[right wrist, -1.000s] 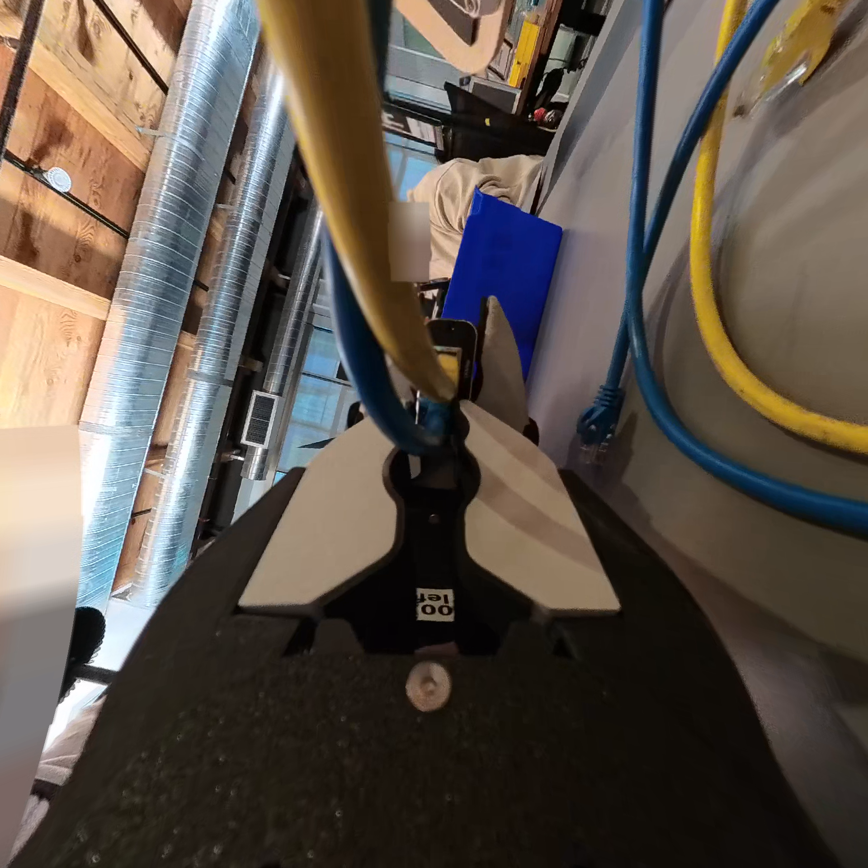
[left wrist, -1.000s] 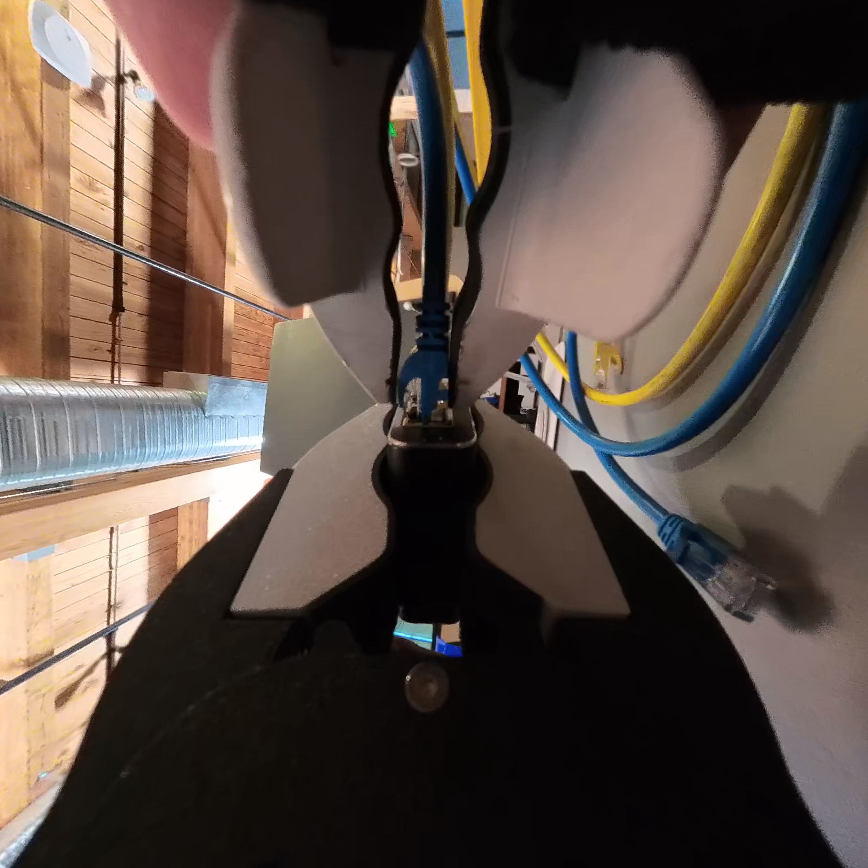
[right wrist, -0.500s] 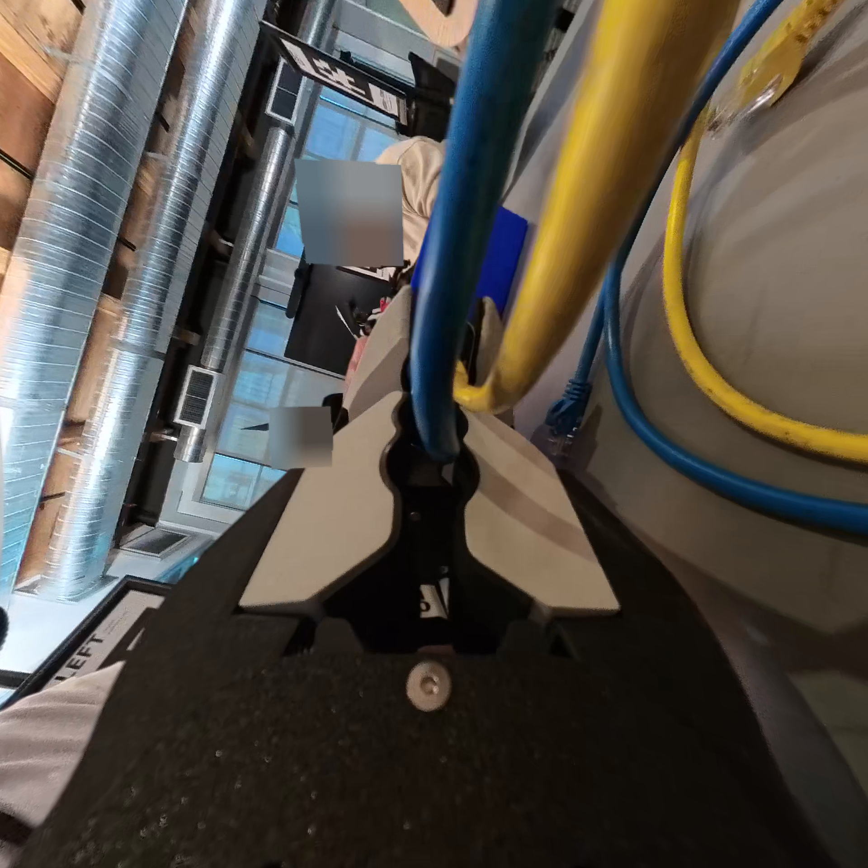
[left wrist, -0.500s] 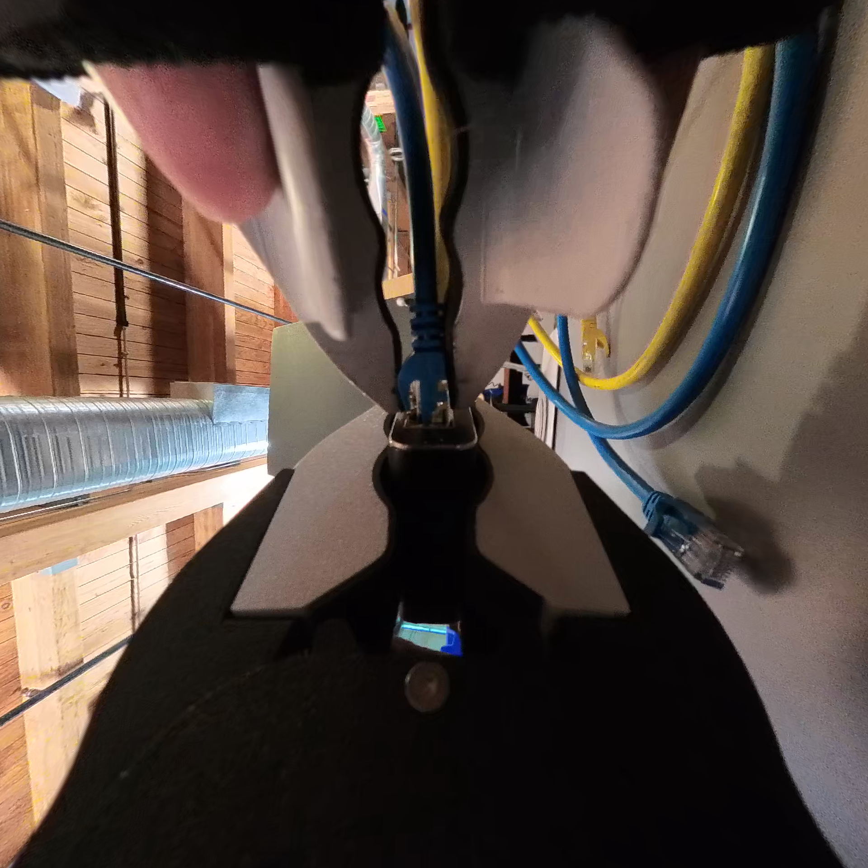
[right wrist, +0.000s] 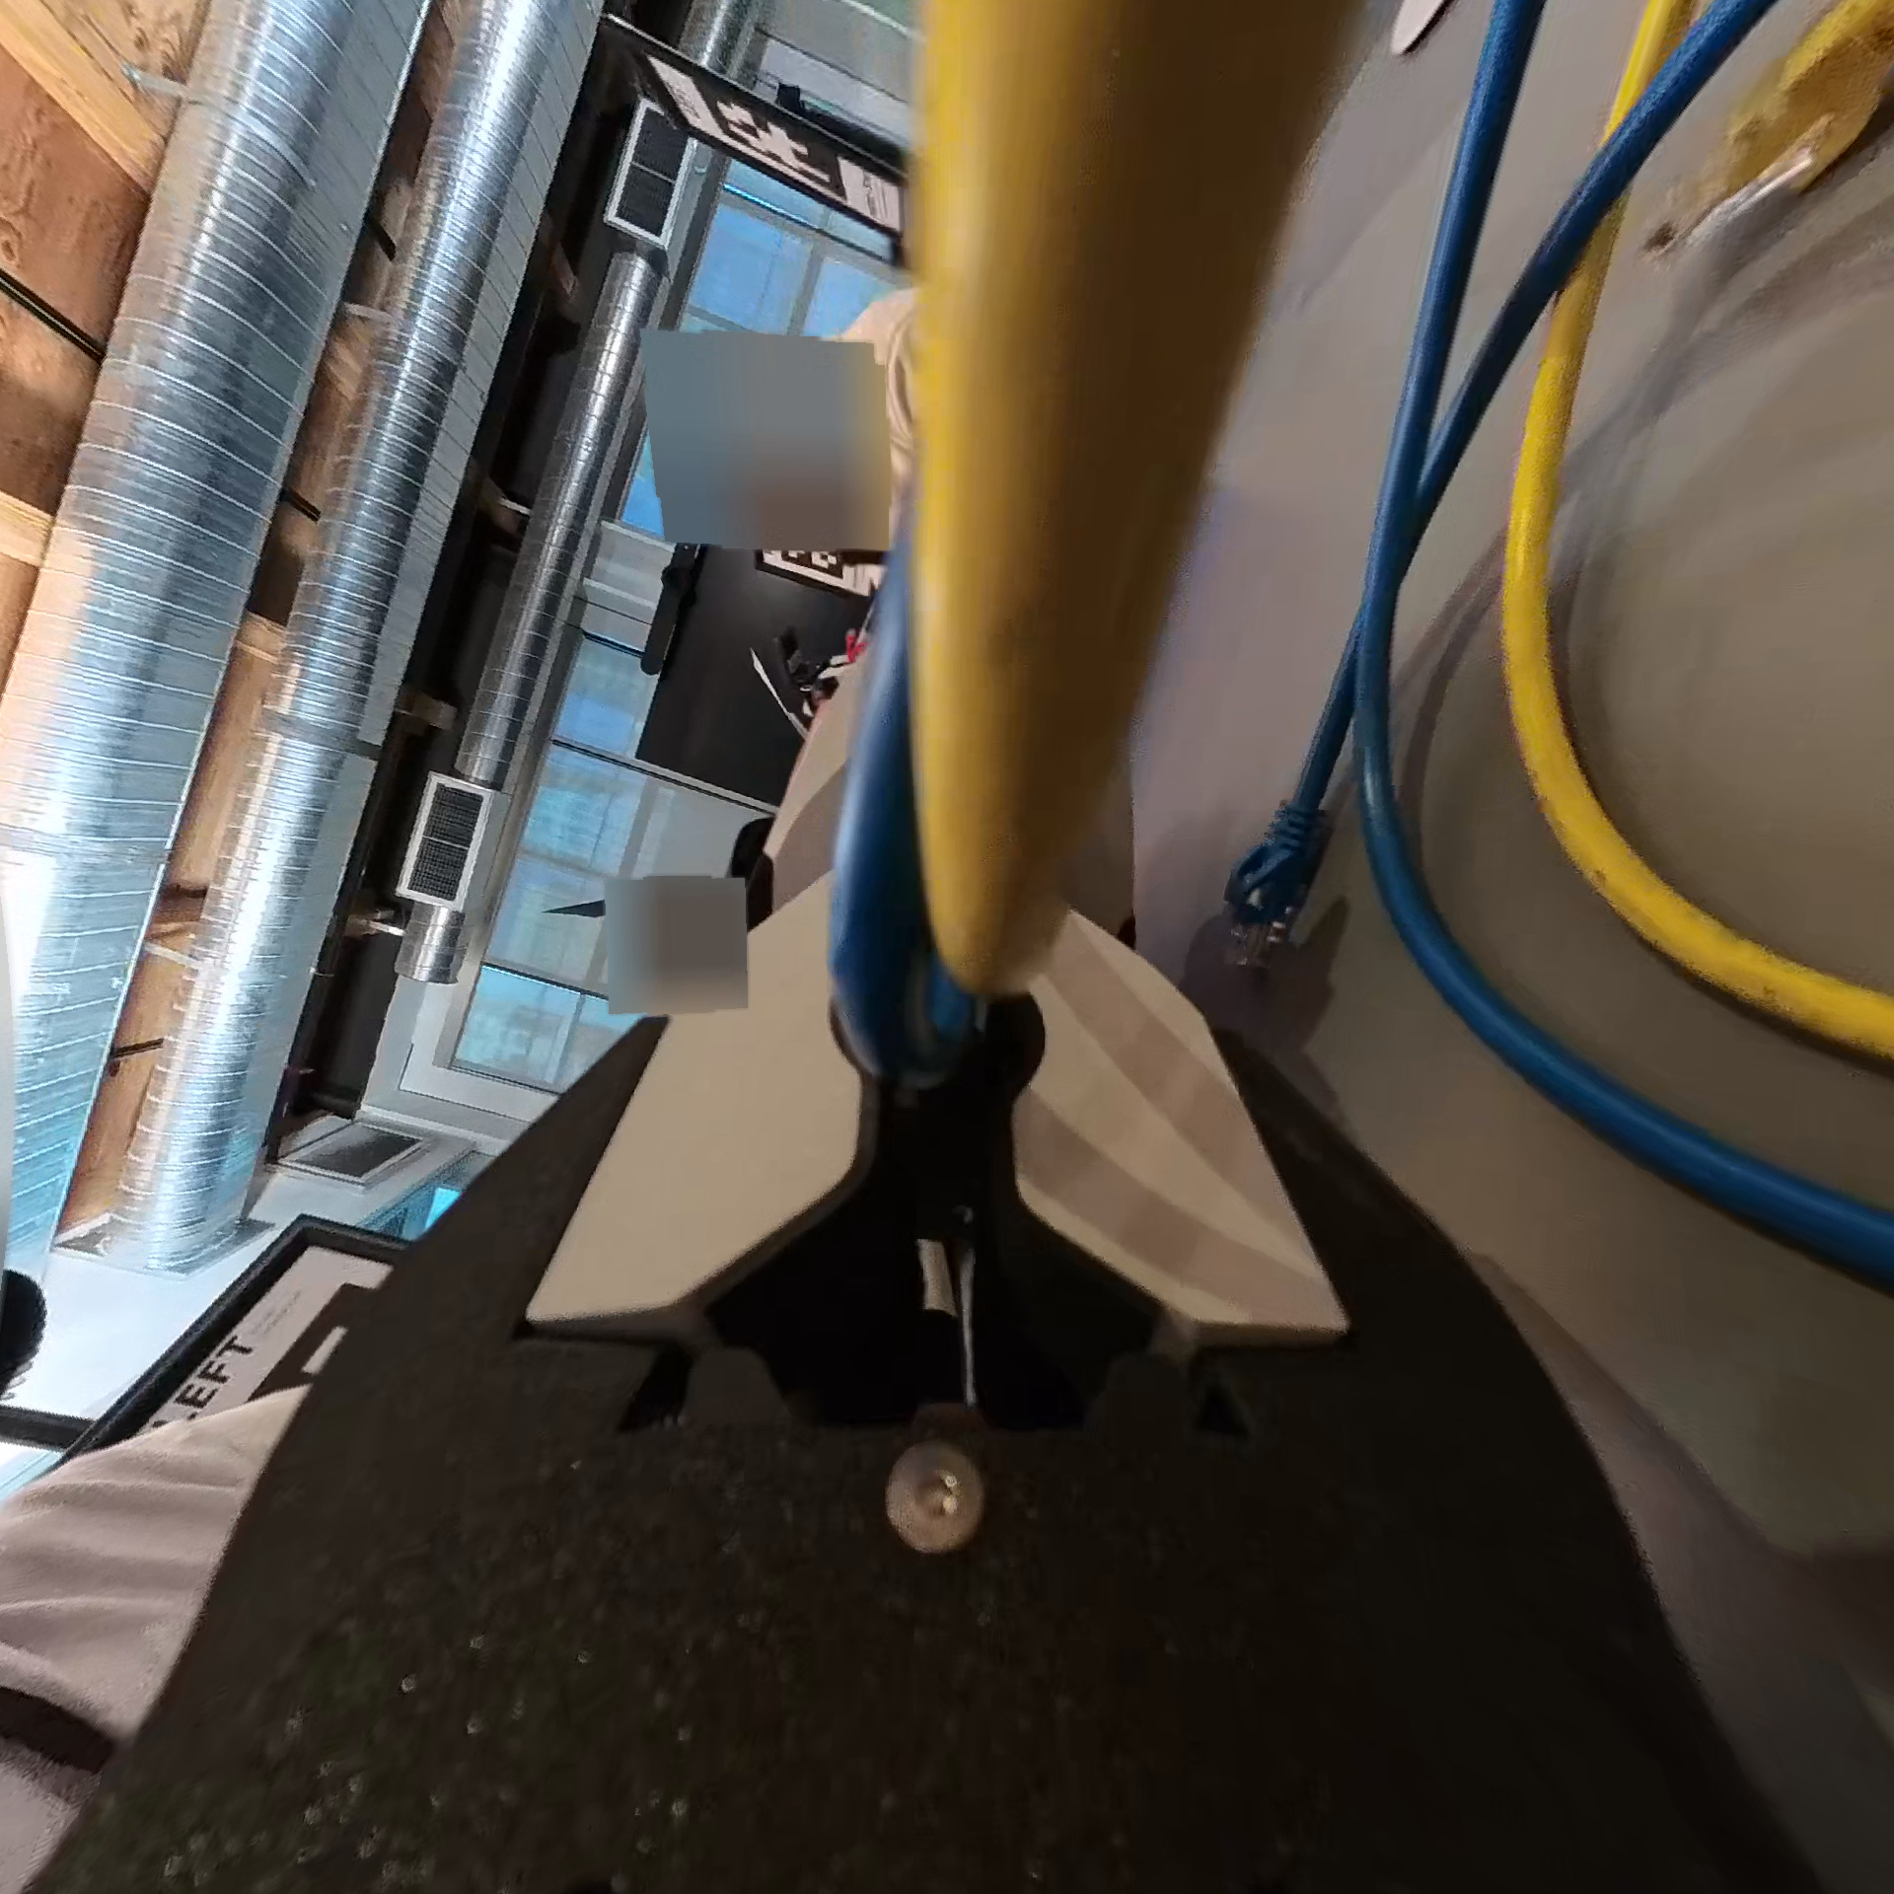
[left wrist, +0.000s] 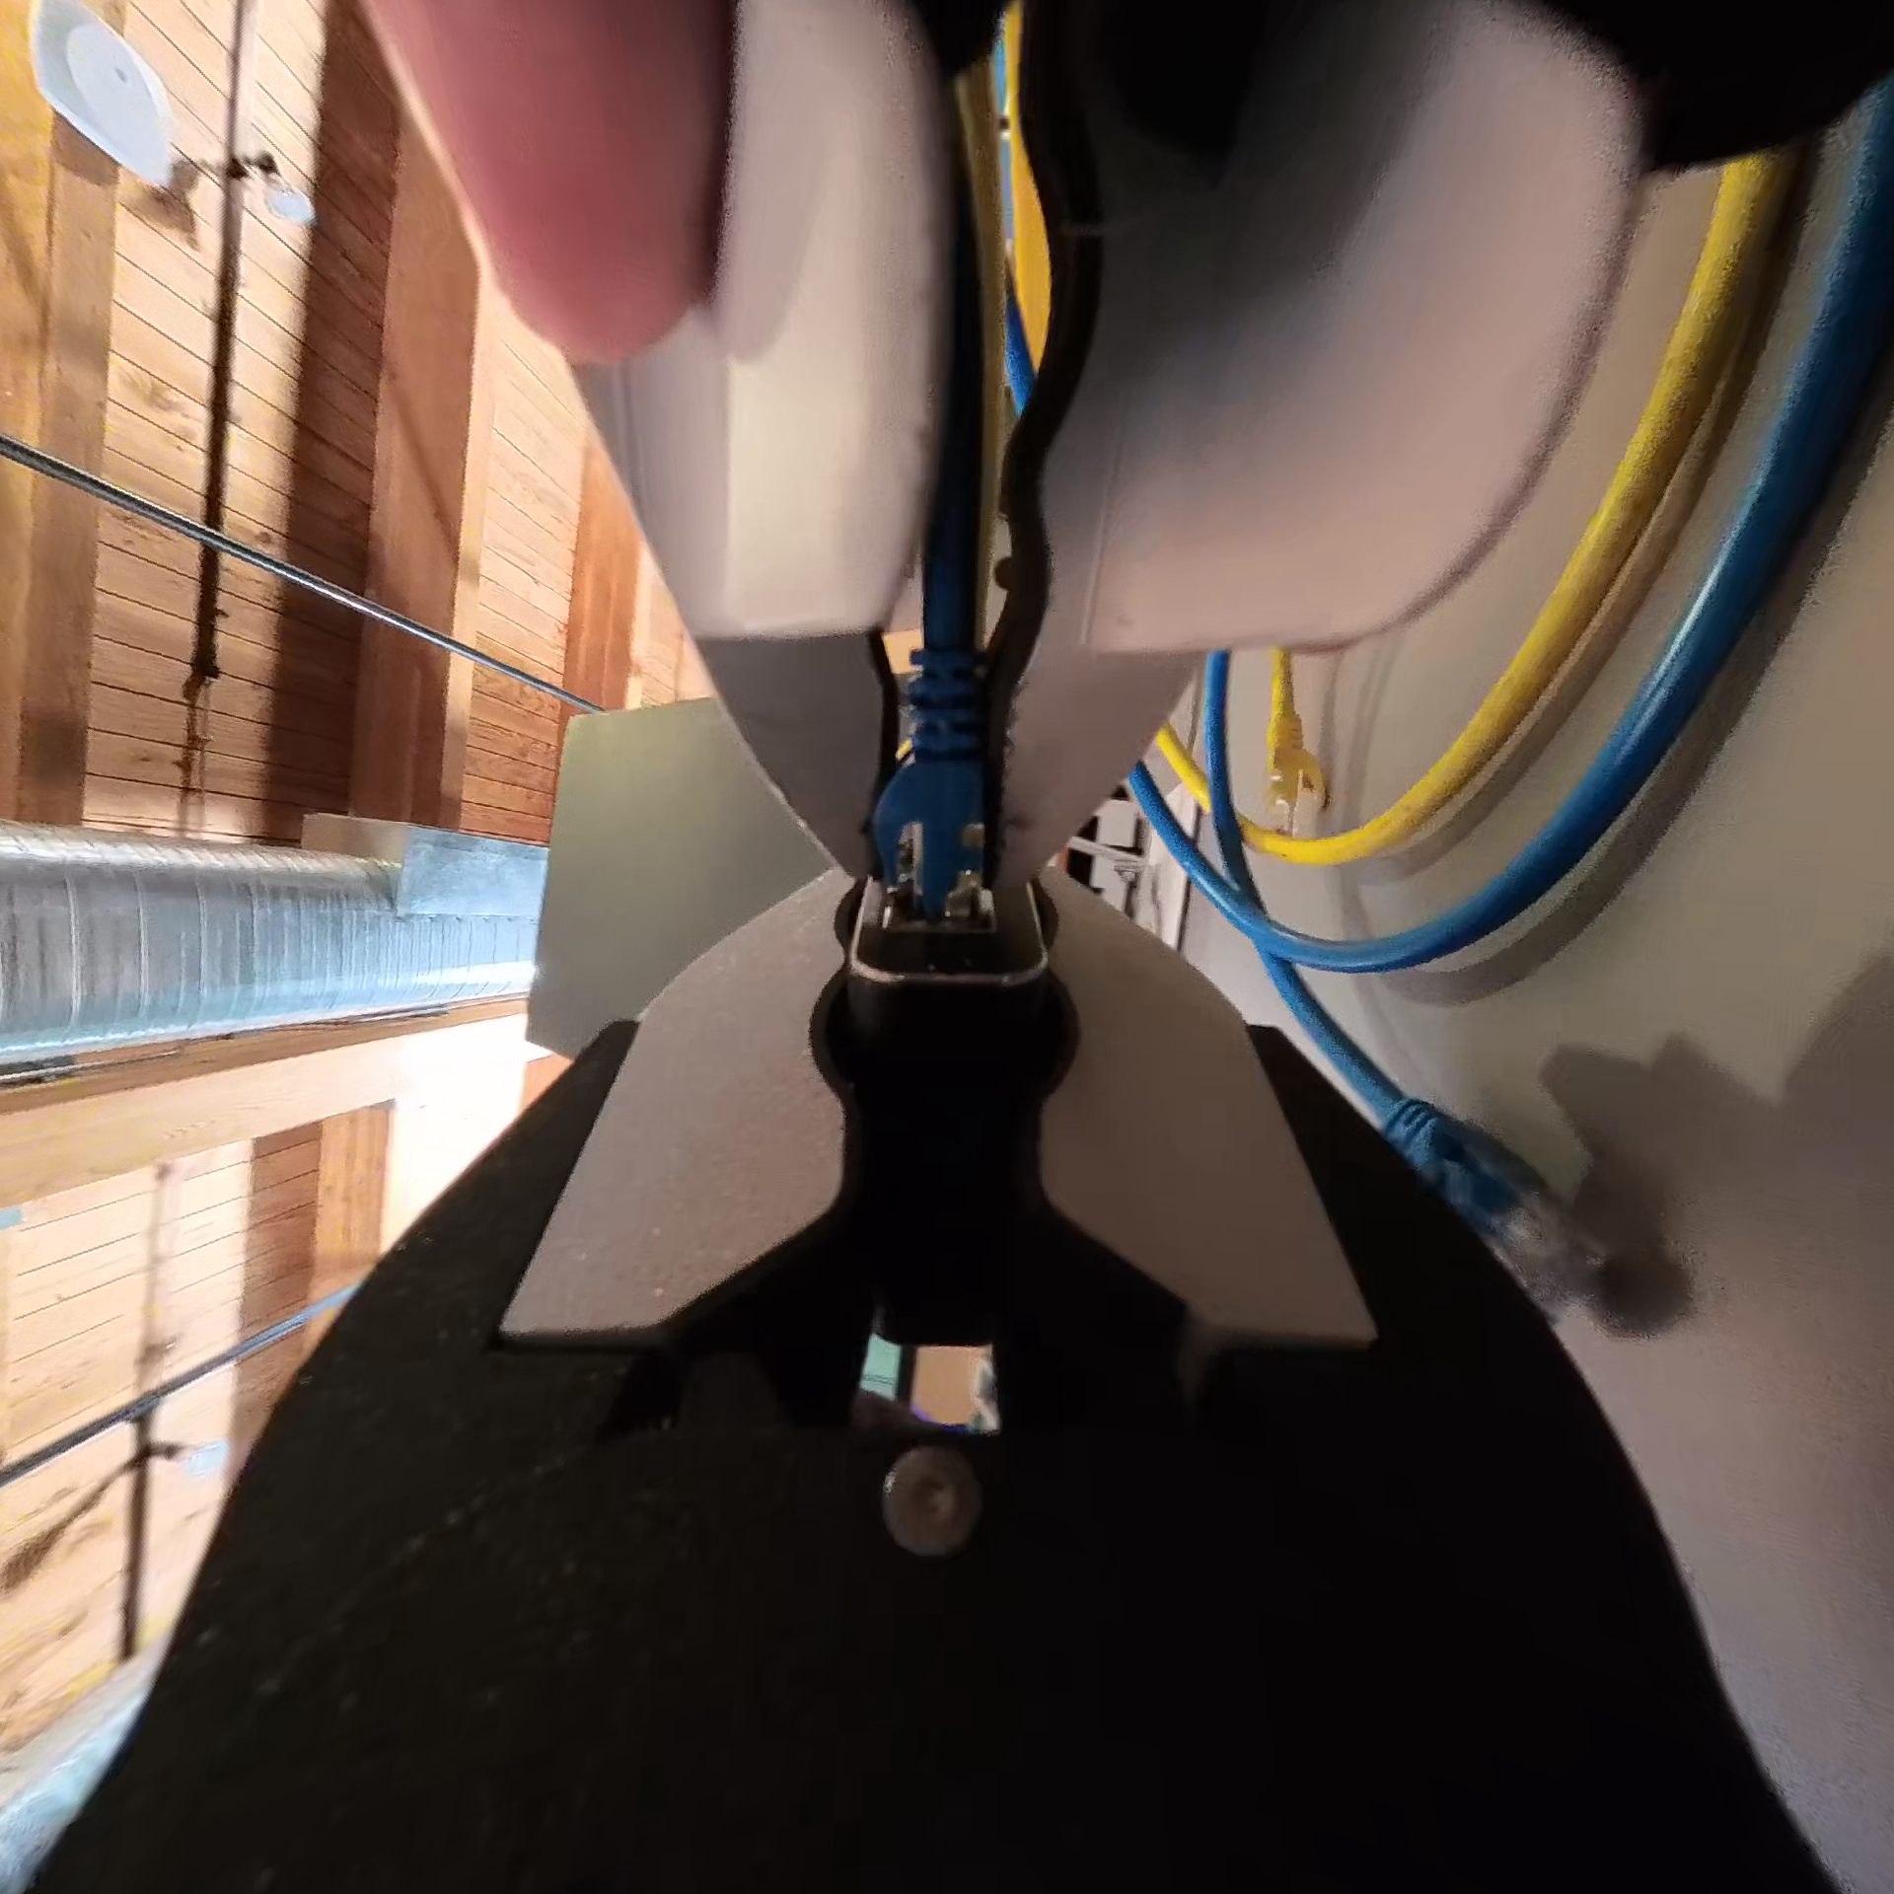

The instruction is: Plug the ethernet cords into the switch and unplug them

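Observation:
In the left wrist view my left gripper (left wrist: 943, 928) is shut on a small black switch (left wrist: 943, 1035) with a silver rim. A blue ethernet plug (left wrist: 938, 810) stands with its end in the switch's port. My right gripper comes in from above, and its grey fingers (left wrist: 810, 492) are shut on that plug. In the right wrist view my right gripper (right wrist: 938, 1015) pinches the blue cord (right wrist: 871, 820), which loops out to the left. A blurred yellow cord (right wrist: 1066, 461) crosses close in front and hides the plug and the switch.
On the grey table (left wrist: 1691, 922) lie loops of blue and yellow cord, a loose blue plug (left wrist: 1507, 1199) and a loose yellow plug (left wrist: 1291, 769). Both also show in the right wrist view, the blue plug (right wrist: 1271, 871) and the yellow plug (right wrist: 1804, 113). A person's fingertip (left wrist: 574, 154) rests on the right gripper.
The right gripper stays on the blue plug at the switch. It has tilted, so the yellow cord has swung across the right wrist view. The left gripper keeps hold of the switch.

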A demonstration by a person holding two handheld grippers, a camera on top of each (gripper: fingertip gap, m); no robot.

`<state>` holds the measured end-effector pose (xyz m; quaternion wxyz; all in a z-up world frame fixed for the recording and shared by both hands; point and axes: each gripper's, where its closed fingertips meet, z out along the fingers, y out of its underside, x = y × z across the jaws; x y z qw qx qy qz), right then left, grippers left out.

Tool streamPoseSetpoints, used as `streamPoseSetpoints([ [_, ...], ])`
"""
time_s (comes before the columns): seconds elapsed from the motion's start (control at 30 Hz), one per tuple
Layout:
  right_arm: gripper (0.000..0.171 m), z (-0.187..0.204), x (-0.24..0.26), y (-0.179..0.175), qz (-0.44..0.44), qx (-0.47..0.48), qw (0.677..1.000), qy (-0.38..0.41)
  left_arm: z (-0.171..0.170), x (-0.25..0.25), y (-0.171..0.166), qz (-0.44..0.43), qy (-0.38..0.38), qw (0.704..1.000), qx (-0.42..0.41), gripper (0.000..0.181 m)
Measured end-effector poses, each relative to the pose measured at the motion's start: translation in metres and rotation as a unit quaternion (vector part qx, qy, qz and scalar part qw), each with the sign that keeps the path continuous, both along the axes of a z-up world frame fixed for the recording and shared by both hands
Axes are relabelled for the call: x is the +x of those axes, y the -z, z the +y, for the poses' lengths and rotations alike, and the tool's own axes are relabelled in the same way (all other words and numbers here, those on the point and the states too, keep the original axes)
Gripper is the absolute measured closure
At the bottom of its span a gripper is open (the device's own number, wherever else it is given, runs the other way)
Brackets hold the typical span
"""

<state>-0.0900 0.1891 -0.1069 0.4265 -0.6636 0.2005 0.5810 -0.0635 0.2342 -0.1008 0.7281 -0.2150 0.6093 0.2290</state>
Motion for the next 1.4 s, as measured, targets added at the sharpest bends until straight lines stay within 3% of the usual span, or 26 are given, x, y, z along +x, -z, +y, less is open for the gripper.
streamPoseSetpoints([
  [0.03, 0.157, 0.0, 0.001, 0.002, -0.016, 0.001, 1.0, -0.001, -0.001, 0.001, 0.004, 0.004, 0.001, 1.0, -0.018, 0.154],
  [0.1, 0.158, 0.0, 0.003, 0.007, -0.074, -0.001, 0.997, -0.003, -0.003, 0.004, 0.014, 0.013, 0.019, 0.997, -0.067, 0.155],
  [0.17, 0.158, 0.001, 0.01, 0.009, -0.136, -0.002, 0.991, -0.003, -0.008, 0.005, 0.026, 0.031, 0.045, 0.986, -0.159, 0.134],
  [0.27, 0.157, 0.001, 0.017, 0.005, -0.295, 0.011, 0.955, -0.023, -0.018, -0.004, 0.028, 0.046, 0.088, 0.954, -0.282, 0.119],
  [0.33, 0.157, -0.007, 0.017, 0.008, -0.383, 0.009, 0.92, -0.079, -0.024, -0.013, 0.025, 0.049, 0.128, 0.912, -0.387, 0.113],
  [0.43, 0.157, -0.022, 0.007, 0.005, -0.447, 0.025, 0.878, -0.17, -0.046, -0.016, 0.029, 0.074, 0.193, 0.794, -0.572, 0.107],
  [0.5, 0.157, -0.027, 0.004, 0.006, -0.501, 0.033, 0.838, -0.214, -0.065, -0.018, 0.025, 0.083, 0.239, 0.724, -0.642, 0.113],
  [0.57, 0.157, -0.032, -0.007, -0.003, -0.509, 0.061, 0.821, -0.25, -0.076, -0.021, 0.028, 0.107, 0.257, 0.685, -0.674, 0.127],
  [0.67, 0.157, -0.03, -0.01, -0.011, -0.53, 0.085, 0.805, -0.253, -0.076, -0.02, 0.024, 0.093, 0.266, 0.658, -0.698, 0.131],
  [0.73, 0.157, -0.026, -0.012, -0.018, -0.516, 0.112, 0.818, -0.231, -0.077, -0.021, 0.019, 0.093, 0.278, 0.618, -0.729, 0.134],
  [0.83, 0.157, -0.026, -0.016, -0.033, -0.439, 0.179, 0.861, -0.186, -0.083, -0.026, 0.012, 0.095, 0.307, 0.553, -0.769, 0.138],
  [0.87, 0.155, -0.026, -0.012, -0.038, -0.405, 0.193, 0.879, -0.162, -0.083, -0.026, 0.011, 0.09, 0.31, 0.537, -0.779, 0.156],
  [0.93, 0.147, -0.025, -0.003, -0.038, -0.353, 0.18, 0.908, -0.134, -0.081, -0.025, 0.012, 0.082, 0.308, 0.509, -0.8, 0.157],
  [1.07, 0.149, -0.021, -0.003, -0.029, -0.388, 0.171, 0.898, -0.12, -0.085, -0.025, 0.007, 0.08, 0.323, 0.477, -0.814, 0.157],
  [1.13, 0.157, -0.023, -0.005, -0.033, -0.373, 0.19, 0.899, -0.127, -0.085, -0.028, 0.003, 0.078, 0.334, 0.46, -0.819, 0.157],
  [1.4, 0.155, -0.027, -0.013, -0.034, -0.328, 0.214, 0.904, -0.17, -0.093, -0.033, 0.0, 0.1, 0.351, 0.407, -0.838, 0.157],
])
